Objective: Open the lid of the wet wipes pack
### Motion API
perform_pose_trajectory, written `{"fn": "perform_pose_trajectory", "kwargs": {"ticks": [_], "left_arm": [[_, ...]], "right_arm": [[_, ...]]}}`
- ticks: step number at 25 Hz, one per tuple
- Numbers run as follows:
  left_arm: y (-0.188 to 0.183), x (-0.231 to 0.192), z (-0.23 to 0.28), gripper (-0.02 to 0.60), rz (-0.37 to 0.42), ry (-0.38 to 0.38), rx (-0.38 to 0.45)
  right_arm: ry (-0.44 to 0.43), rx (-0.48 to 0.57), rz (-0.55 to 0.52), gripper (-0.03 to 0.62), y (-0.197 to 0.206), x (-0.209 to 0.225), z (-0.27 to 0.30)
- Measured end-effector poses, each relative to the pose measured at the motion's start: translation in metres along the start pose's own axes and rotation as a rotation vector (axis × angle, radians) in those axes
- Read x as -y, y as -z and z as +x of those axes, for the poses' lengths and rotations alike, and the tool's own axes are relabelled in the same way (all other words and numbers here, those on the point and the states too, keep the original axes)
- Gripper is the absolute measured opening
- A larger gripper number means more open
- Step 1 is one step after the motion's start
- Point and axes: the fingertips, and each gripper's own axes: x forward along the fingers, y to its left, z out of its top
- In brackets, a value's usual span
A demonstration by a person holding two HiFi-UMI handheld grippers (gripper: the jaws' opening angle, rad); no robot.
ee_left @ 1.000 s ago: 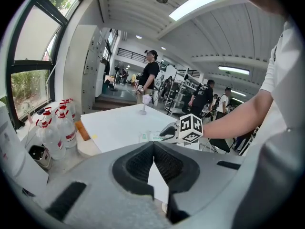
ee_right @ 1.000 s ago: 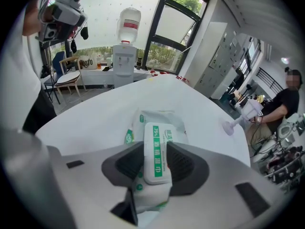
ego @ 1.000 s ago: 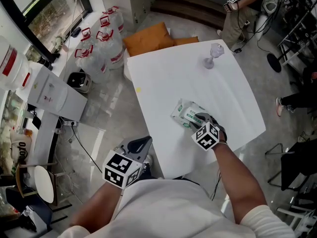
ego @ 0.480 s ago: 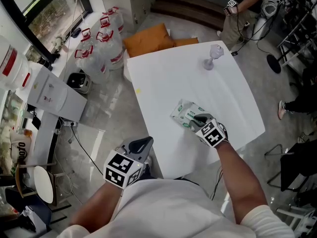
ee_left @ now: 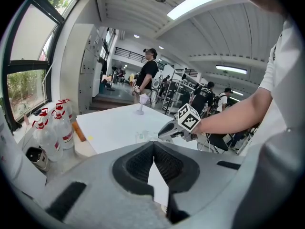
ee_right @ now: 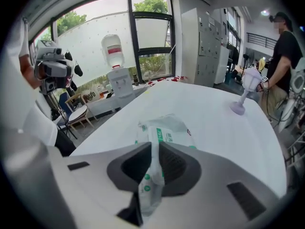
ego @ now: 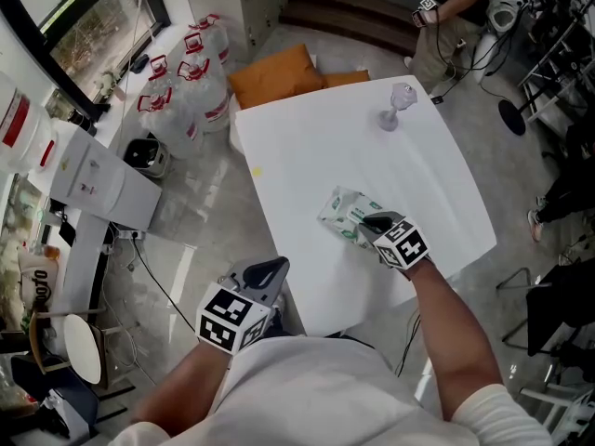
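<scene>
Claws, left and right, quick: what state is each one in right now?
Left claw: closed, nothing in it.
Right claw: has just been closing, now pinching a flap of the wet wipes pack.

In the lower centre, the grey fingers (ee_right: 180,168) of the right gripper (ee_right: 153,162), which have just been closing, pinch a thin flap of the white-and-green soft plastic wet wipes pack (ee_right: 165,129) lying on the white desk (ee_right: 209,116), with a pale purple goblet (ee_right: 243,93) at the upper right.
</scene>
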Motion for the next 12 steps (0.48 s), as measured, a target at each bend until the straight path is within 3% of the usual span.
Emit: {"fn": "perform_pose_trajectory", "kwargs": {"ticks": [12], "left_arm": [[-0.0005,0.0019,-0.0019,0.009,-0.003,0.006,0.003]], "right_arm": [[-0.061,0.008,0.076,0.043,-0.0071,0.0029,-0.0066]]}}
